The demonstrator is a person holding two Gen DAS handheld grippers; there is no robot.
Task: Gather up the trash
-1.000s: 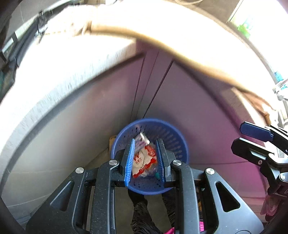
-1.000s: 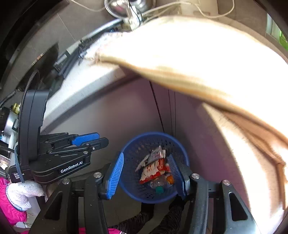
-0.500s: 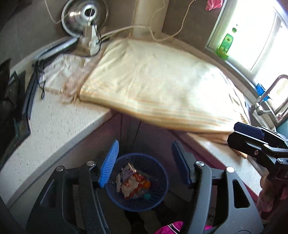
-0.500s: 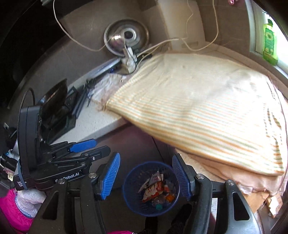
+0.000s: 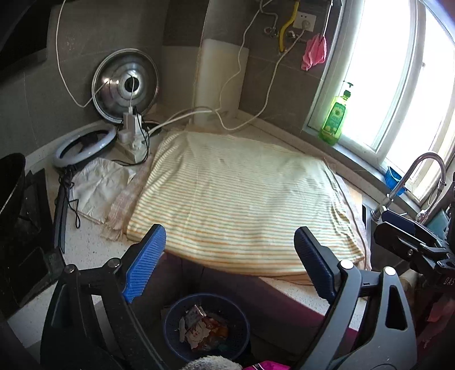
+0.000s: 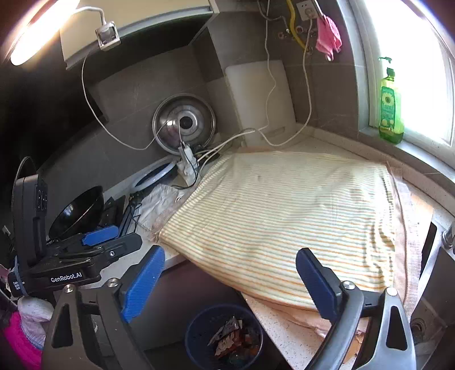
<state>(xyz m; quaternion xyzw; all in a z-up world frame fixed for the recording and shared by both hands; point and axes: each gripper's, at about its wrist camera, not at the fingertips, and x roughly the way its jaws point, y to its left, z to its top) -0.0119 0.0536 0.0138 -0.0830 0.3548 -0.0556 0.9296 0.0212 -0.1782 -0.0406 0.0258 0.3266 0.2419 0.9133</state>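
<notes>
Hovering above the counter's front edge, the left gripper (image 5: 227,264) and right gripper (image 6: 230,284) gape wide, empty. Wrappers (image 5: 199,327) fill the blue basket (image 5: 241,316) below; its light frame could tip if bumped.

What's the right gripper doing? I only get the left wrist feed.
Observer: The right gripper is wide open, with nothing between its jaws.
Operator: That dark shape at my left edge?
Observer: It's a black bowl, tilted so that its inside faces the camera.
Operator: Anything above my frame?
Observer: A lamp is lit at the upper left.
</notes>
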